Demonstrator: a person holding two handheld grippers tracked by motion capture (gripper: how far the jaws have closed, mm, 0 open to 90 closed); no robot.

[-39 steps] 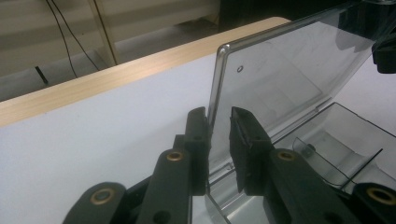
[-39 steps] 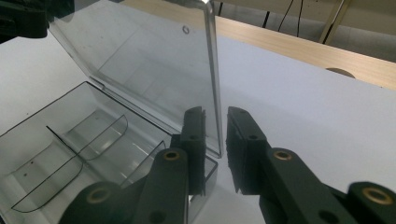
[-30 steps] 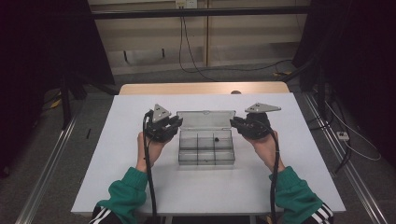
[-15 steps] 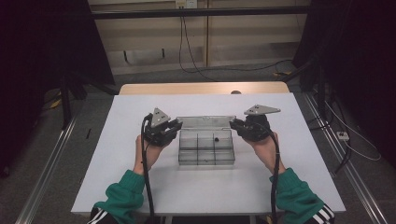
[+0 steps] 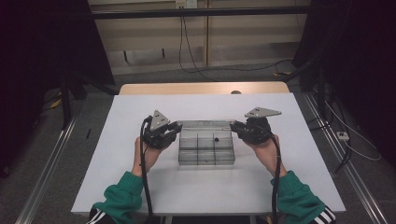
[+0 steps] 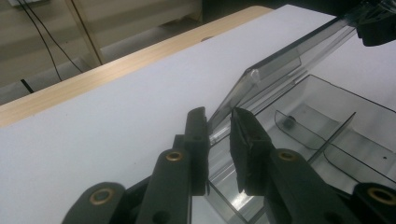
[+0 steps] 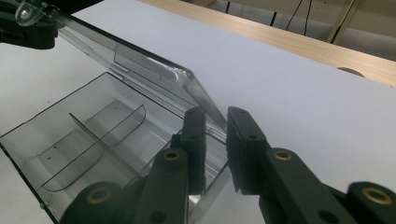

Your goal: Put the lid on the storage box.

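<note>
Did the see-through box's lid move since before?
Yes. The lid has swung back from upright, toward the table's far edge, and shows flatter in the high view.

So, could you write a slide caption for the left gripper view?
Left tongs pinch the clear compartment box's raised lid at one corner.

Setting: lab-type recording bay. White table (image 5: pixel 140 186) at frame centre, wooden edge strip (image 5: pixel 187 88) along its far side. Dark curtains (image 5: pixel 42 56) close off upper left and upper right. Metal floor rails (image 5: pixel 44 172) run down both sides. Loose cables (image 5: pixel 224 65) cross the grey floor at upper centre, below pale wall panels (image 5: pixel 149 39).
</note>
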